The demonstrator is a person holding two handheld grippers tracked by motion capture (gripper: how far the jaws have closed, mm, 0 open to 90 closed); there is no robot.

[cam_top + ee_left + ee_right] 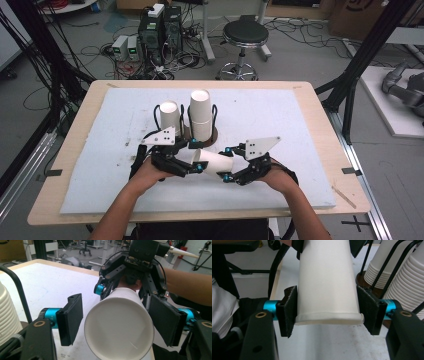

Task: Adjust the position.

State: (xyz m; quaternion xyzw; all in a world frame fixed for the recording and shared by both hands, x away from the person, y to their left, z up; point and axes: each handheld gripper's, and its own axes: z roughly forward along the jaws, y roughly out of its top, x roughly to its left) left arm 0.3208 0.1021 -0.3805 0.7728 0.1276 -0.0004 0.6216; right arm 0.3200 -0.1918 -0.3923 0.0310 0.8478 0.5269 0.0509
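Paper cup held level between two hand-held grippers, lower centre of the high view.

Item: one white paper cup (216, 163), lying on its side above the white mat (280, 115), in front of the cup stacks. Right gripper (229, 165): pads pressed on both sides of the cup's rim end, gripping it; likely the carrying hold. Left gripper (192, 161): jaws apart around the cup's other end; in the left gripper view one pad (72, 318) stands clear of the wall, so it holds nothing, probably lining up to take or steady the cup. Behind, upper centre: two stacks of cups (199, 114) upright in a black wire rack (215, 116) on a round wooden base, presumably source or destination.
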